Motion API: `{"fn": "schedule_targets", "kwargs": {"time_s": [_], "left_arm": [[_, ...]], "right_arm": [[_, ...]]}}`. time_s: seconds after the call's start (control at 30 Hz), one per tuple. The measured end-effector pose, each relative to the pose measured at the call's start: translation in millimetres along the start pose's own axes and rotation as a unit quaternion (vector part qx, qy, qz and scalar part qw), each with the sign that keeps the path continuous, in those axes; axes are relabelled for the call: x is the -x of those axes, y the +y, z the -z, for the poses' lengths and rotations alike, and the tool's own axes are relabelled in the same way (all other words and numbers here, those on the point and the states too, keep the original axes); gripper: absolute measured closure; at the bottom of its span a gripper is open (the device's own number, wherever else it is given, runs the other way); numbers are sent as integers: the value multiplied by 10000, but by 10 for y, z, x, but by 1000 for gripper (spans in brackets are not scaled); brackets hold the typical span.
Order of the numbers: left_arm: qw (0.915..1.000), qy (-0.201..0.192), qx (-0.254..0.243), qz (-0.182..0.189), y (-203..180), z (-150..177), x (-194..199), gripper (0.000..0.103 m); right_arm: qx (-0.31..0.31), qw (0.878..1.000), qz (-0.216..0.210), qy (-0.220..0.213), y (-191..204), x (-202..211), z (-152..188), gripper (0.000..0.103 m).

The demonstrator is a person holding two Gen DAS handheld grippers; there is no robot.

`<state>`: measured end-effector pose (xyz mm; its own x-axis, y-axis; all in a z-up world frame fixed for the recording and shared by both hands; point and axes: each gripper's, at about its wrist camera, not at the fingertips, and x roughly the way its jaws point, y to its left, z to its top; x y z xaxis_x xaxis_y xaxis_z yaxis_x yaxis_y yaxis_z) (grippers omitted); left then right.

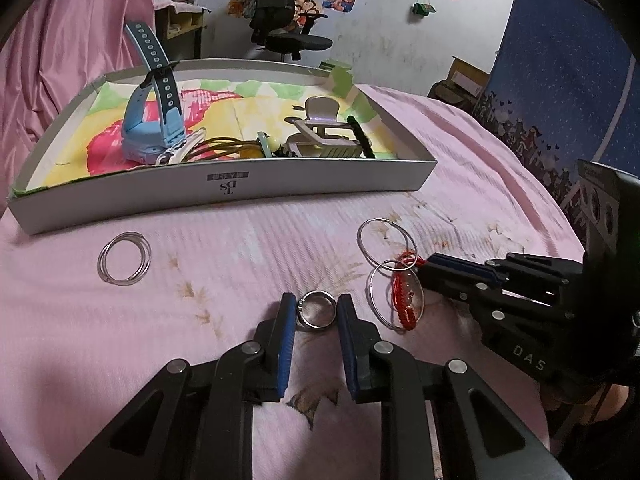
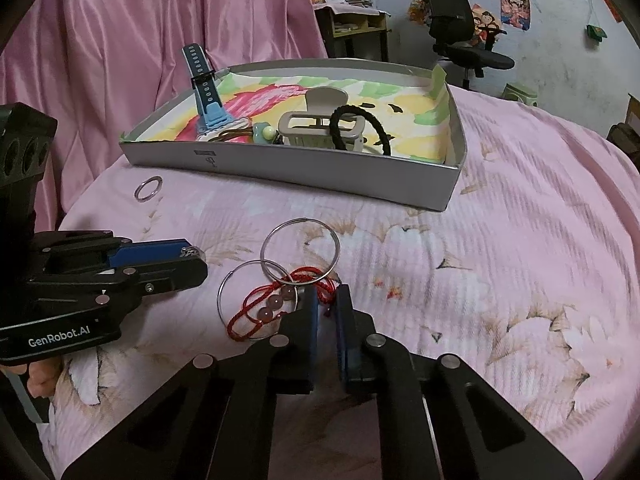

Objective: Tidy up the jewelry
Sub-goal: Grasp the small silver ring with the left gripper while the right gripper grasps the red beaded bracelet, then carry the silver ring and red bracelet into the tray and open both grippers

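Observation:
A small silver ring [image 1: 317,309] lies on the pink bedspread between the fingers of my left gripper [image 1: 317,314], whose pads touch its sides. My right gripper [image 2: 327,300] is nearly closed around the red cord bracelet [image 2: 264,306] with pink beads, its tips at the cord. The bracelet is tangled with two large thin silver hoops [image 2: 300,249], which also show in the left wrist view [image 1: 386,242]. A pair of silver rings [image 1: 125,258] lies apart to the left. The white tray [image 1: 224,188] holds a blue watch [image 1: 154,120], a hair claw [image 1: 320,136] and a black hair tie [image 2: 360,128].
The tray stands on the far part of the bed, with a pink curtain [image 2: 160,40] behind it. A black office chair [image 1: 280,20] and a desk stand by the far wall. A dark blue starry cloth [image 1: 560,92] hangs at the right.

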<state>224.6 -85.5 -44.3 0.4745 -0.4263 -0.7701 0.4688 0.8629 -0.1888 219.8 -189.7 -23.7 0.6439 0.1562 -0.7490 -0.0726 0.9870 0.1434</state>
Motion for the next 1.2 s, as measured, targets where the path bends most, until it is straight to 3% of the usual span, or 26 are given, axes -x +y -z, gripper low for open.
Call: {"fn": "schedule_targets", "kwargs": {"time_s": [0.27, 0.77, 0.93, 1.2], "left_arm": [[9999, -106, 90, 35, 25, -1, 78, 83], [9998, -148, 127, 20, 15, 18, 129, 83], [9998, -147, 127, 22, 15, 18, 130, 83], [9998, -144, 134, 28, 14, 22, 127, 83]], "right_arm": [[204, 9994, 265, -77, -18, 261, 47, 96], [519, 9923, 619, -936, 30, 650, -80, 96], [775, 9921, 542, -822, 156, 567, -50, 96], [1076, 9911, 786, -70, 170, 390, 28, 96]]}}
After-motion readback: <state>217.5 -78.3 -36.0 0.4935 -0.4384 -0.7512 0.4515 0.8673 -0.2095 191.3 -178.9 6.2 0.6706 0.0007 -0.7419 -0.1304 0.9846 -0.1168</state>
